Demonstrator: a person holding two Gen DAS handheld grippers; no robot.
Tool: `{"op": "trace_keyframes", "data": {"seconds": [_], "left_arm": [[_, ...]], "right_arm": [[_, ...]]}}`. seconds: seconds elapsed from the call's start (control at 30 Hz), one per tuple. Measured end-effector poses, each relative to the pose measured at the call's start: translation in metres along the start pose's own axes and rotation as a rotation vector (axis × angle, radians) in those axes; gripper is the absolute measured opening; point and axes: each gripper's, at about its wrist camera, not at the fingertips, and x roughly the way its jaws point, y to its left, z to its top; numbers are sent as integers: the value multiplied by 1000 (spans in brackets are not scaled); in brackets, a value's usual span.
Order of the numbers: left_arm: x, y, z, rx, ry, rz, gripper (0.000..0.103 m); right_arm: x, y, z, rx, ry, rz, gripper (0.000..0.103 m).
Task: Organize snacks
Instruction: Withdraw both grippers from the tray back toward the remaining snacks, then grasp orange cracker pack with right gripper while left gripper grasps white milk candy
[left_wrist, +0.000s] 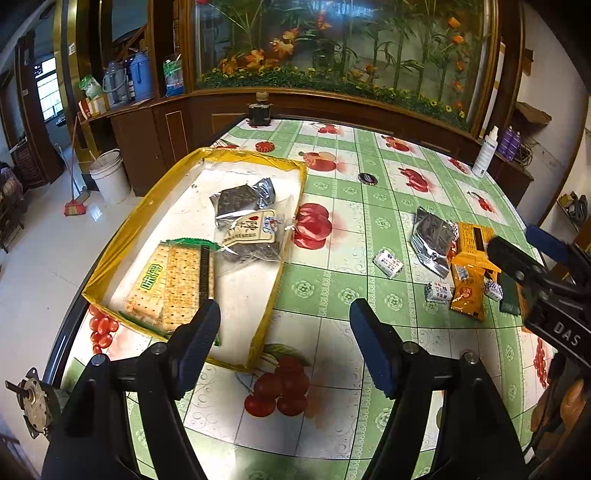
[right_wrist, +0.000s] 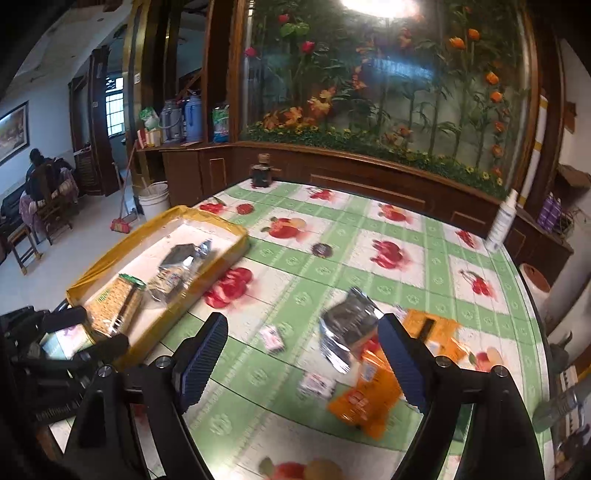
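On the worktop (left_wrist: 332, 339), covered in a green-checked cloth printed with red fruit, a shallow yellow-rimmed tray (left_wrist: 110, 258) sits toward the left edge. Inside it lie a cracker pack (left_wrist: 173, 280) at the near end, a clear-wrapped dark snack with a cream label (left_wrist: 251, 232) just beyond, and a silver-edged dark packet (left_wrist: 243, 199) farther back, the last two overlapping.

The left gripper (left_wrist: 284, 332) hangs above the tray's near right corner with its fingers (left_wrist: 195, 347) spread and nothing between them — one blue pad over the crackers, the other over bare cloth.

To the right, well apart from the tray, the loose snacks are bunched together: a silver foil packet (right_wrist: 347, 332), an orange packet (right_wrist: 365, 398), another orange packet (right_wrist: 432, 328) behind it, and small white wrapped candies (right_wrist: 273, 338) scattered beside them. This view is blurred, so labels cannot be read.

The right gripper (right_wrist: 303, 365) hovers over this cluster, fingers (right_wrist: 201, 362) released and wide — the foil packet and a candy show in the gap, but neither pad presses on anything. In the left wrist view this gripper (left_wrist: 517, 266) reaches in from the right edge above the orange packets.

A white spray bottle (left_wrist: 485, 151) and a small dark jar (left_wrist: 260, 110) stand at the far edge.
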Motion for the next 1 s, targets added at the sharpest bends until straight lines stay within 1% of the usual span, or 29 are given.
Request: {"op": "trace_keyframes", "data": {"seconds": [0.1,0.23,0.33,0.43,0.53,0.7,0.93,1.0], "left_arm": [[8,-13,-1,29,16,-13,74],[20,-39,0,81,35,-46,74],[31,-62,3,137,32,-56,74],[51,-81,7,179,66,-74,74],[70,-92,12,190,94,-66,74],[97,-99,22,171,128,-72,74],[126,-103,26,171,164,-82,75],[128,-103,28,173,145,-92,75]], "right_arm": [[-7,-31,-22,51,21,-31,85],[-19,-79,-56,123,61,-108,86],[-24,-113,-78,178,91,-162,86],[-27,-142,-97,244,118,-180,86],[-27,-165,-112,301,142,-177,86],[-23,-192,-127,367,163,-172,86],[1,-211,-131,414,205,-178,86],[11,-216,-131,421,226,-191,86]]}}
